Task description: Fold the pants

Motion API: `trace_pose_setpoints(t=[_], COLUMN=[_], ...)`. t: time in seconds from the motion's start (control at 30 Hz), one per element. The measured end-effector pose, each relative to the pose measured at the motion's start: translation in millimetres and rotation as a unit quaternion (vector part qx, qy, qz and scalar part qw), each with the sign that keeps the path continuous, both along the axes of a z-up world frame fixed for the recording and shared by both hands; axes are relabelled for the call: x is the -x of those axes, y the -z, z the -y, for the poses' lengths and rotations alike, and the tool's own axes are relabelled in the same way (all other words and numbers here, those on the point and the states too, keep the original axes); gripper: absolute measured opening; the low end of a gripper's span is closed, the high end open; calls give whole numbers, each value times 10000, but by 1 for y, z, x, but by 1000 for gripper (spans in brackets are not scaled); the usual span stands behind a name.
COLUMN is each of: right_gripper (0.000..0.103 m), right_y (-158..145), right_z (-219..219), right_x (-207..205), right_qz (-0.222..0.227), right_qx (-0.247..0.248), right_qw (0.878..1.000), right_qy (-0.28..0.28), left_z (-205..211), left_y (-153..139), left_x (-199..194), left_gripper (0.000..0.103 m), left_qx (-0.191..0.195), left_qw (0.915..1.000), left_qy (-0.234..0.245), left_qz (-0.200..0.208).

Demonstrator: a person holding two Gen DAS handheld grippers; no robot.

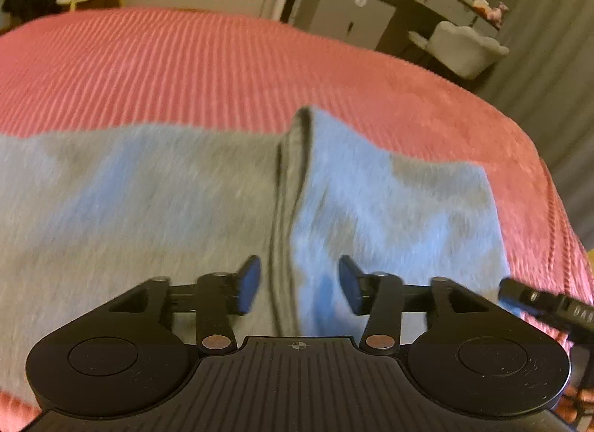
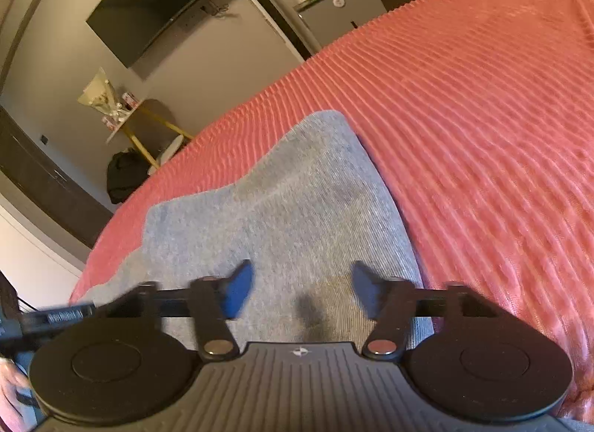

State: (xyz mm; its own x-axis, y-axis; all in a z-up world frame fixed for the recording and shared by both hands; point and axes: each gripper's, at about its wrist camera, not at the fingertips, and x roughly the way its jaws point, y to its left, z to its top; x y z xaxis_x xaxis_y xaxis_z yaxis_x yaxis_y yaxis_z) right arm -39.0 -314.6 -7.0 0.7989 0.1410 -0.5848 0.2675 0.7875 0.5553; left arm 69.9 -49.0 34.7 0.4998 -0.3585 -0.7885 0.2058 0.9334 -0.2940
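Two grippers hang over grey pants (image 1: 167,190) that lie spread on a ribbed pink bedspread (image 1: 185,60).

From the left wrist camera, the left gripper (image 1: 300,285) points forward and slightly down over the cloth, its blue-padded fingers (image 1: 249,283) spread wide with nothing between them. Below the gap runs a dark seam or fold (image 1: 286,209) in the pants, leading away toward a raised peak of cloth. The pants fill the near half of this view, edge to edge on the left and ending in a squared corner on the right. At the right border a black piece of the other tool (image 1: 545,305) pokes in, close beside the left gripper. Beyond the bed stand a grey dresser (image 1: 352,19) and a pale chair (image 1: 460,49).

From the right wrist camera, the right gripper (image 2: 302,289) is rolled so the bed slants across the view. Its fingers (image 2: 237,292) are likewise parted and hold nothing; whether they touch the cloth is unclear. The pants taper to a rounded end ahead, with bare bedspread to the right. A dark television (image 2: 156,1) hangs on the wall, and a yellow-legged side table (image 2: 148,123) stands past the bed.
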Motion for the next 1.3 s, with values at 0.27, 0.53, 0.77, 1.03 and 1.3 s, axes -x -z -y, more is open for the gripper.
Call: trace_pose_setpoints(t=[0.27,0.53,0.77,1.03,1.3], right_gripper=[45,45,45,45,33], right_y=[13,14,11,11,-4], right_z=[7,2,2,5,10], right_x=[-7,-7,0,1,-7], right_qz=[-211,-142,33,12,179], right_qx=[-205,-122,-70,-34,342], right_qw=[9995,9998,10000,10000,9991], right_qy=[72,20,17,22,155], left_z=[25,16,6,-10,4], left_y=[24,14,-16,-1,-4], left_x=[-44,-44,-21,-1,39], left_gripper=[59,20,19,27,46], left_qx=[-186,57,-260,-1062,-989], left_qw=[9993,9998,9982,9932,9927], left_qy=[135,-70,-124,-427,-182], left_qz=[-301,-152,518,229,660])
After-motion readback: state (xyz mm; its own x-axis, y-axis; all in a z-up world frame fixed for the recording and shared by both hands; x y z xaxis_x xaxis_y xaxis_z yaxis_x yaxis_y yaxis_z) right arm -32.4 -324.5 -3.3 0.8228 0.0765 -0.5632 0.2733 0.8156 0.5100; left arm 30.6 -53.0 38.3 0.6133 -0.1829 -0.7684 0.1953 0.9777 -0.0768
